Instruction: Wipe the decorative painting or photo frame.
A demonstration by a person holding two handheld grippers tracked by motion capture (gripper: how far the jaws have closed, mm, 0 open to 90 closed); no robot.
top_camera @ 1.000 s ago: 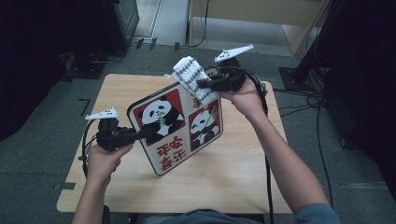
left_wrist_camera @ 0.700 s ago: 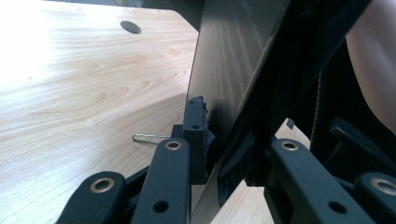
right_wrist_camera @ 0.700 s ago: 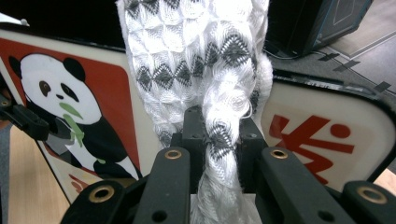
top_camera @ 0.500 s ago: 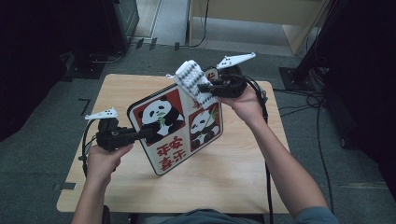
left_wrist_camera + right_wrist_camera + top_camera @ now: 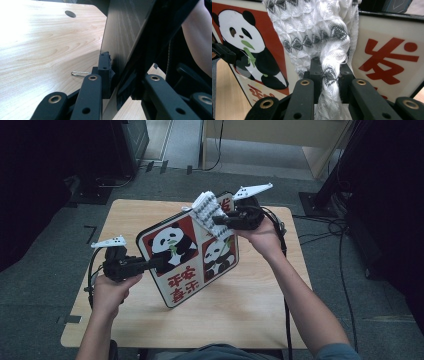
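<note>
**A lab-style recording room**

A small light-wood surface (image 5: 240, 310) stands alone on grey carpet tiles (image 5: 45, 285), lit from above while the room around it lies dark; black cables (image 5: 325, 227) trail over the floor to the right, and more run along the far side beside dark equipment cases (image 5: 127, 142); a pale wooden cabinet (image 5: 280, 140) stands at the far right; a black stand leg (image 5: 330, 187) slants down beside it; the look is a test space, not a home.

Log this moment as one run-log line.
left gripper: shut on panda board edge, board tilted on table | right gripper: shut on patterned cloth, cloth against board face
</note>
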